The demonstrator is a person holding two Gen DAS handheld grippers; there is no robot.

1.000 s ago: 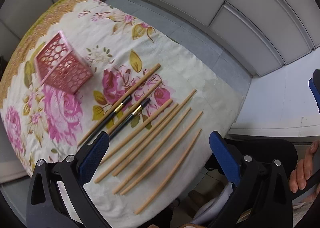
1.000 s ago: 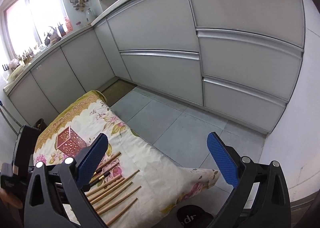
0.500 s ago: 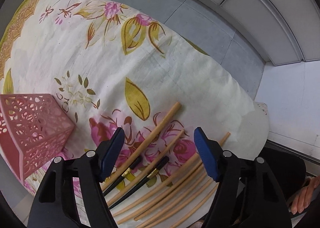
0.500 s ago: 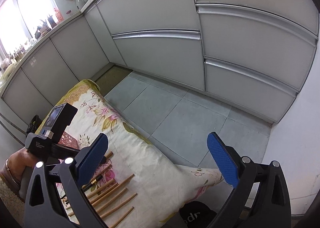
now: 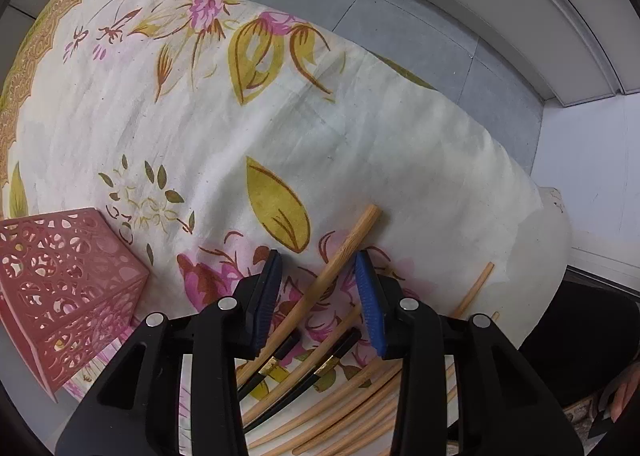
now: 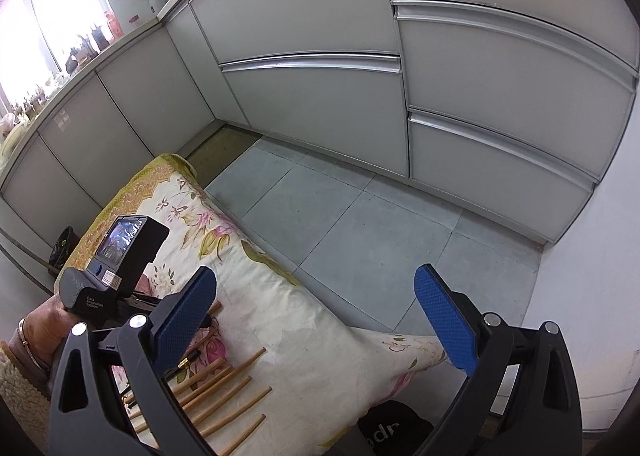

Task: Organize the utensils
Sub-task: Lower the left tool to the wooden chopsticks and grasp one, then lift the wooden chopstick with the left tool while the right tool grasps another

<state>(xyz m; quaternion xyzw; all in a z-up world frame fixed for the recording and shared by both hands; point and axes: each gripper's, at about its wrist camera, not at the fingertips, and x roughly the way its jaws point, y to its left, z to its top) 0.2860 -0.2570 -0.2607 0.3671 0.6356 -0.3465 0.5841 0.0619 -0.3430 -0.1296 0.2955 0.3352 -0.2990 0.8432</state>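
Several bamboo chopsticks (image 5: 360, 396) and two black chopsticks (image 5: 316, 370) with gold bands lie side by side on a flowered cloth (image 5: 280, 115). My left gripper (image 5: 318, 288) is low over the cloth, its jaws partly closed around the thick bamboo chopstick (image 5: 340, 256) at the row's left end, with gaps on both sides. A pink perforated holder (image 5: 60, 288) stands to the left. My right gripper (image 6: 316, 320) is open and empty, held high above the table's right end; the chopsticks (image 6: 228, 392) show below it.
The cloth-covered table (image 6: 280, 316) sits in a kitchen with grey cabinets (image 6: 320, 95) and a tiled floor (image 6: 360, 215). The table's far edge drops to the floor. The left hand and its gripper body (image 6: 116, 268) show in the right wrist view.
My left gripper has come down close to the chopsticks and its jaws have narrowed around the thick bamboo one. My right gripper has stayed open and barely moved.
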